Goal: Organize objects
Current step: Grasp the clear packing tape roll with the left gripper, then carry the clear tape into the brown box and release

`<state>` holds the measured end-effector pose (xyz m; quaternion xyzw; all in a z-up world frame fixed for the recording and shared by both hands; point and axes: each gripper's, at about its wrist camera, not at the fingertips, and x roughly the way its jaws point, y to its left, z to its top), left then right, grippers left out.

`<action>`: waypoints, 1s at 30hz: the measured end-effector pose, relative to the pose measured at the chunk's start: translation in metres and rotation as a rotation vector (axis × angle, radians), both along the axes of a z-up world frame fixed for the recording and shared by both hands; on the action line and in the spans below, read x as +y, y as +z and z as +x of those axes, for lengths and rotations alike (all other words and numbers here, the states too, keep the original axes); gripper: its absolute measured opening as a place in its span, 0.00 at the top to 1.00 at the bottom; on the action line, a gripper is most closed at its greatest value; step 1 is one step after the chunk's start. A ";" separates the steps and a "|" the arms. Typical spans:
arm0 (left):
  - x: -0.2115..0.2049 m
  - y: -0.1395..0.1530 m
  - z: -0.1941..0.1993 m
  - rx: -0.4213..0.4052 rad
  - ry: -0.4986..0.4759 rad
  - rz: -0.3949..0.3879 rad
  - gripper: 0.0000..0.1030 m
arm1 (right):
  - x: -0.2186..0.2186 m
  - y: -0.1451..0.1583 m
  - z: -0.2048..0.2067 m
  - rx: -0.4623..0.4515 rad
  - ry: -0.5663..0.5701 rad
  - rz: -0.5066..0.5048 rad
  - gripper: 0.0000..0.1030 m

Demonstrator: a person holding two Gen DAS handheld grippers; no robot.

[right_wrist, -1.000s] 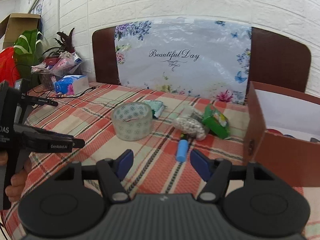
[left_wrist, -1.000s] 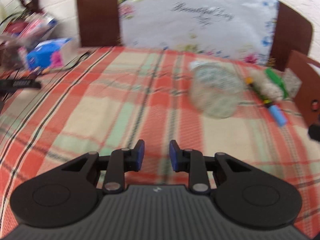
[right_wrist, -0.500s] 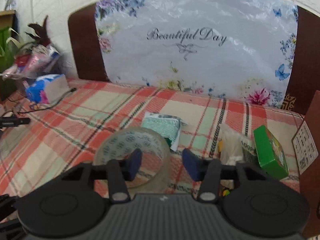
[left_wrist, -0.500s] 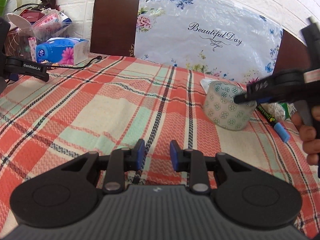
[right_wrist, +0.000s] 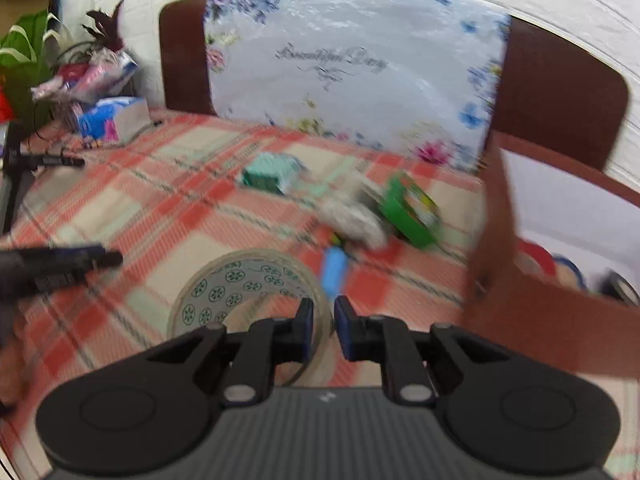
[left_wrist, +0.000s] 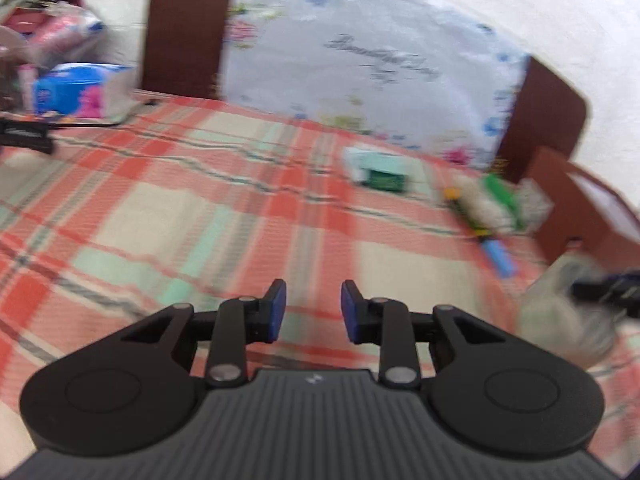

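My right gripper (right_wrist: 321, 330) is shut on the rim of a clear patterned tape roll (right_wrist: 240, 284) and holds it above the plaid tablecloth, left of a brown cardboard box (right_wrist: 496, 240). The roll also shows blurred at the right of the left wrist view (left_wrist: 560, 312). My left gripper (left_wrist: 310, 310) is open and empty over the cloth. A blue marker (right_wrist: 334, 270), a bag of white pieces (right_wrist: 352, 220), a green box (right_wrist: 412, 208) and a green-white packet (right_wrist: 268, 174) lie on the table.
A tissue box (right_wrist: 114, 118) and a heap of packets (right_wrist: 88, 76) stand at the far left. A floral "Beautiful Day" panel (right_wrist: 352, 68) leans on brown chair backs behind the table. The cardboard box holds tape rolls (right_wrist: 536, 264).
My right gripper closed on the tape roll and carried it right and toward me, near the cardboard box. The left gripper swung a little; both views are blurred by motion.
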<state>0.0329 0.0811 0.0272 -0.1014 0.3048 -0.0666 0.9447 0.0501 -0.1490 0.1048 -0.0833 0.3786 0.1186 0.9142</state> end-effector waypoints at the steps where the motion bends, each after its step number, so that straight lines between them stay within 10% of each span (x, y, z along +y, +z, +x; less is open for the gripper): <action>1: -0.017 0.009 -0.002 0.004 -0.054 0.001 0.69 | -0.010 -0.003 -0.008 0.003 -0.019 -0.005 0.85; 4: -0.068 0.031 -0.008 0.014 -0.231 0.009 0.69 | -0.037 -0.011 -0.026 -0.003 -0.059 0.037 0.77; 11: -0.145 0.034 0.000 0.117 -0.390 0.127 0.67 | -0.062 -0.013 -0.083 -0.143 0.005 0.101 0.15; 15: -0.168 0.015 0.008 0.191 -0.399 0.215 0.62 | -0.042 -0.034 -0.088 -0.135 0.065 0.030 0.15; 20: -0.174 0.014 0.019 0.251 -0.359 0.209 0.80 | -0.033 -0.051 -0.057 -0.092 0.089 0.082 0.17; 30: -0.255 0.157 0.079 -0.069 -0.451 0.166 0.81 | -0.091 0.061 -0.016 -0.436 -0.018 -0.065 0.18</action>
